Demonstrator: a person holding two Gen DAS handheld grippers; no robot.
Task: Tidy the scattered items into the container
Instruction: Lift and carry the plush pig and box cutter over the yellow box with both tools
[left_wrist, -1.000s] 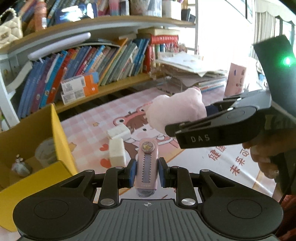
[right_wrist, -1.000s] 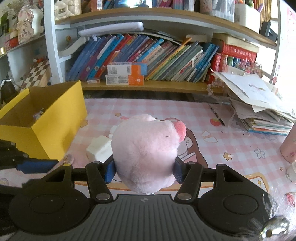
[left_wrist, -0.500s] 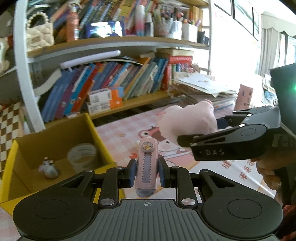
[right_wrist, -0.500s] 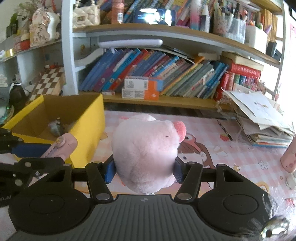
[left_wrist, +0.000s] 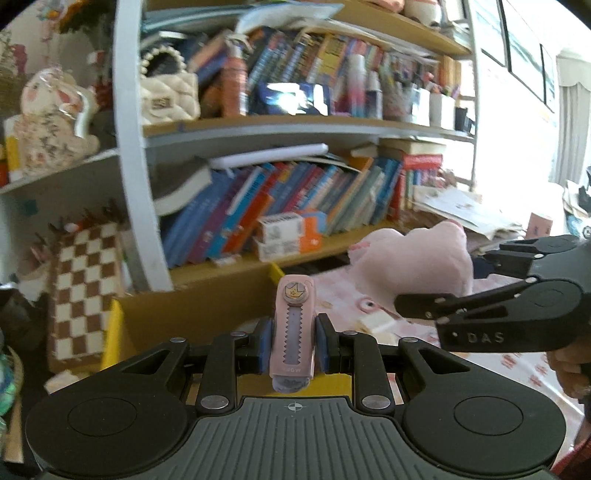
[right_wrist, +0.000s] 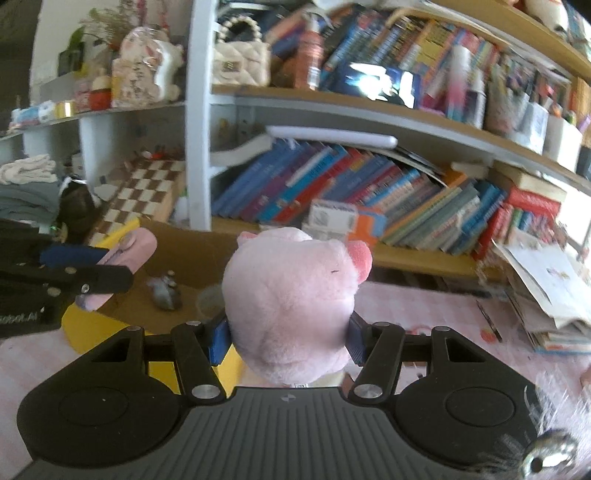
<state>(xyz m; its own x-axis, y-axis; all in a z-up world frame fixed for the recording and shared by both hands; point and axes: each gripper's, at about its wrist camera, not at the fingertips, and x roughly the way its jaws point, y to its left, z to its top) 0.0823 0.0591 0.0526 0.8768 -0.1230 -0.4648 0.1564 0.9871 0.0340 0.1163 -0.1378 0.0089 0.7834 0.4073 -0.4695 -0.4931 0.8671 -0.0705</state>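
My left tongs pinch a pink cutter; my right squeeze a plush pig. Both crowd the yellow box: the 2 could collide.

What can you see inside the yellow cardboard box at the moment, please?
In the yellow cardboard box, the right wrist view shows a small grey figurine and a translucent round tape roll on its brown floor. The pink plush pig and the left tongs cover the rest.

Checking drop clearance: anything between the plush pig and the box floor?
Right wrist view: nothing between plush pig and yellow box; small figurine lies inside.
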